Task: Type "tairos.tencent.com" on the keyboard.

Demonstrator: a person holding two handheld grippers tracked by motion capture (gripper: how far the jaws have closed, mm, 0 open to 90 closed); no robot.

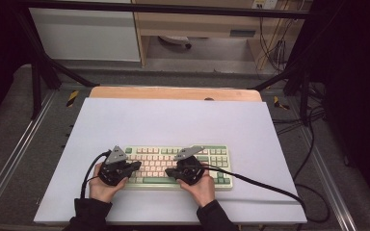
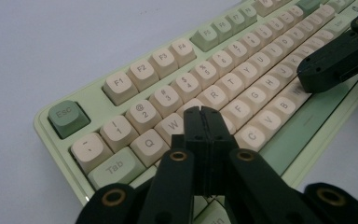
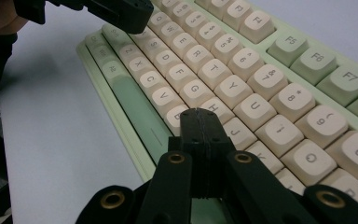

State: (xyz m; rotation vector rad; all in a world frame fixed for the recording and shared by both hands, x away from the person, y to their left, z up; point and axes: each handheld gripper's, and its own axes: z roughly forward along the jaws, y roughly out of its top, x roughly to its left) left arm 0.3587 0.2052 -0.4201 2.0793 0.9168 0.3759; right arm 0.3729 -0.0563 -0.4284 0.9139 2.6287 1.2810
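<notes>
Kbd (image 1: 178,166) alone on white mat (image 1: 173,125).

High view overhead; both gripper views closely share the keyboard (image 1: 178,166).
</notes>
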